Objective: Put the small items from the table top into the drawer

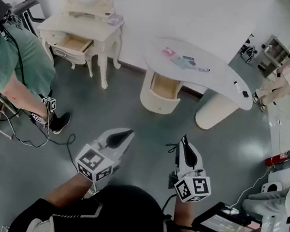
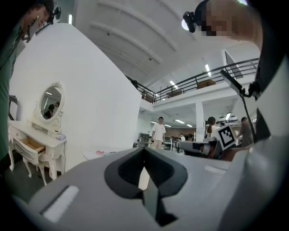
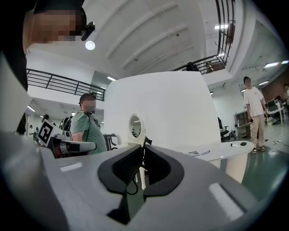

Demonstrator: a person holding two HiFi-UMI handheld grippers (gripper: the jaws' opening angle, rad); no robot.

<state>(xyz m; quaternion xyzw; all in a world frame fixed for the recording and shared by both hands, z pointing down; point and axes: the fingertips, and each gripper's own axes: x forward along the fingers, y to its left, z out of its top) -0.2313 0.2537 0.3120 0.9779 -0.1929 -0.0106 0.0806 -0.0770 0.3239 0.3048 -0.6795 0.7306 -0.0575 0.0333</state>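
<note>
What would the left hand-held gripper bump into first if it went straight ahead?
The left hand-held gripper would probably reach the white table first, around its round base with the open drawer. Distance is hard to judge.

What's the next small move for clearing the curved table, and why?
Probably carry both grippers closer to the table first. The left gripper and right gripper hang shut and empty, well short of it across the floor, while the small items lie on its top and the drawer beneath already stands open.
</note>
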